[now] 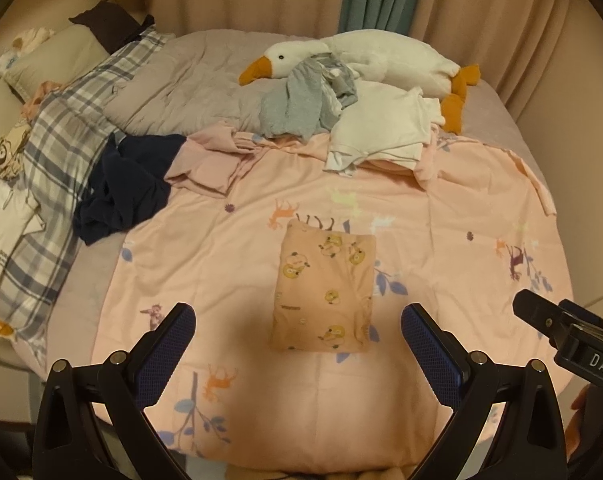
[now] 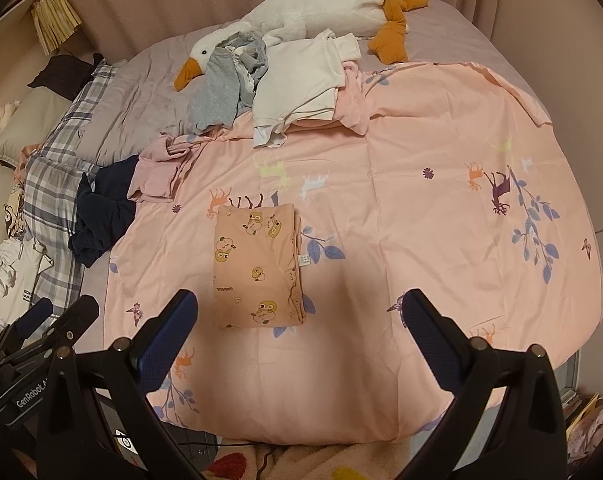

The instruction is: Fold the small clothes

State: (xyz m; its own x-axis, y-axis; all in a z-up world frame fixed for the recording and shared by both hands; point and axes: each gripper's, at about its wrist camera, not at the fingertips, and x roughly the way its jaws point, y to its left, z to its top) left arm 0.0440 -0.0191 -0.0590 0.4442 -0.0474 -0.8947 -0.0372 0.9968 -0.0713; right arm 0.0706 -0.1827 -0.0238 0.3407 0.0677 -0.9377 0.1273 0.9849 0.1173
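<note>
The left gripper (image 1: pixel 297 340) hangs above the near part of a pink sheet (image 1: pixel 441 240) with its two fingers spread wide and nothing between them. The right gripper (image 2: pixel 301 328) is the same: fingers wide apart and empty, held over the near edge of that sheet. The folded garment (image 1: pixel 325 292), a peach piece printed with yellow ducks, lies flat on the sheet as a neat rectangle, just ahead of the left gripper and roughly centred between its fingers; in the right wrist view it sits ahead and slightly toward the inner finger, clear of both pads. Farther ahead of both grippers, at the far edge of the sheet, unfolded clothes lie in a loose row: a white top (image 1: pixel 385 132), a grey garment (image 1: pixel 301 108) draped beside it, a crumpled pink garment (image 1: pixel 209 164) and, off to the left, a dark navy garment (image 1: pixel 129 188). Behind the white and grey pieces a plush goose (image 1: pixel 381 60) stretches across the bed, its orange beak touching the grey garment. A plaid blanket (image 1: pixel 61 148) runs along the far left, and curtains (image 1: pixel 461 0) hang behind the bed.
</note>
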